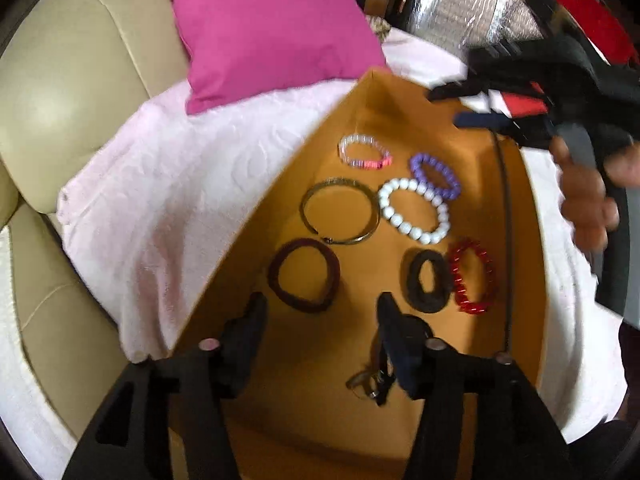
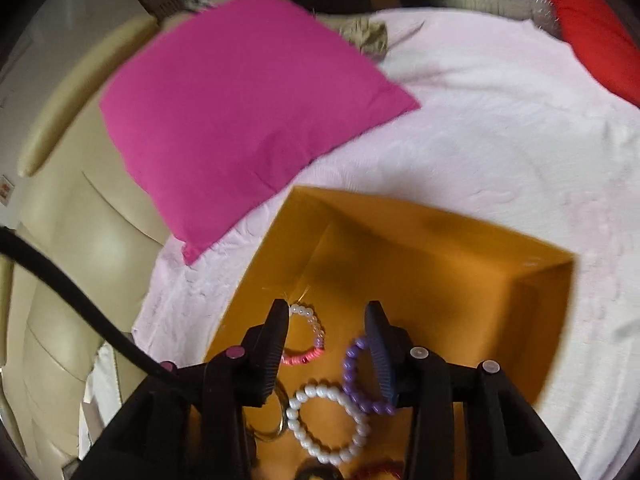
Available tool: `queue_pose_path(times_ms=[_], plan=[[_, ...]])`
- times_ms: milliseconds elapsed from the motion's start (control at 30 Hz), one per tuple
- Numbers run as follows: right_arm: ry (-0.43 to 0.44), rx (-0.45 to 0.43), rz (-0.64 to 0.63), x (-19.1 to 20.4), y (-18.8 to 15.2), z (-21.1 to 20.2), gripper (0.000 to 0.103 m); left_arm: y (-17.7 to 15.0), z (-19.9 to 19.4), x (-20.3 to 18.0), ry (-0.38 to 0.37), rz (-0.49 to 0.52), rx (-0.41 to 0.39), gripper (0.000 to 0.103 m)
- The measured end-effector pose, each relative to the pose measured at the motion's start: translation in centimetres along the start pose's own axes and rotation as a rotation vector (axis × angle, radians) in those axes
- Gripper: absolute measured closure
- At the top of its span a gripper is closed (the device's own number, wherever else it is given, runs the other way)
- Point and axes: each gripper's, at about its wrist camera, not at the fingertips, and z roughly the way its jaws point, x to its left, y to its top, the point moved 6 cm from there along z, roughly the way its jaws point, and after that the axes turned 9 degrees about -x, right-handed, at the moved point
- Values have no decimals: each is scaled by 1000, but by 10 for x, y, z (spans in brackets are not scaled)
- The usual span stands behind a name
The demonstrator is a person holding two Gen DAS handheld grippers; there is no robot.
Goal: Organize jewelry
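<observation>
Left hand-held gripper [image 1: 320, 312] released, fingers spread, nothing between them, low over the near part of the orange box [image 1: 400, 108]
Right hand-held gripper [image 2: 326, 320] likewise spread and empty, over the box's far end
Just ahead of the left fingers: dark red hair tie [image 1: 304, 275] toward the left, black hair tie [image 1: 428, 282] toward the right, touching the red bracelet [image 1: 474, 276]
Farther on: metal bangle [image 1: 340, 211], white bead bracelet [image 1: 414, 212], purple bead bracelet [image 1: 435, 176], pink and clear bracelet [image 1: 364, 151]
Small metal piece [image 1: 370, 386] under the left gripper, too blurred to name
All rings lying flat, so no real long axis; black tie stretched away from the gripper
Dark red tie probably nearest to the left gripper; pink and clear bracelet [image 2: 306, 336] nearest the right
Box on a pale pink towel [image 1: 160, 200] beside a pink cushion [image 1: 264, 28]
No readable writing or brand anywhere
</observation>
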Motion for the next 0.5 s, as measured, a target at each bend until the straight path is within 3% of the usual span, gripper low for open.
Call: queue_pose_path(times_ms=[100, 233, 300, 367, 500], plan=[[-19, -31, -99, -1, -12, -41, 60, 4, -27, -1, 36, 14, -55, 36], [-56, -72, -216, -1, -32, -104, 60, 10, -76, -11, 145, 84, -162, 28], [-71, -96, -282, 2, -45, -137, 57, 12, -105, -19, 219, 118, -215, 26], [-83, -125, -353, 9, -63, -174, 47, 13, -131, -29, 292, 160, -229, 25], [-90, -192, -428, 21, -103, -240, 44, 8, -187, -39, 431, 235, -323, 25]])
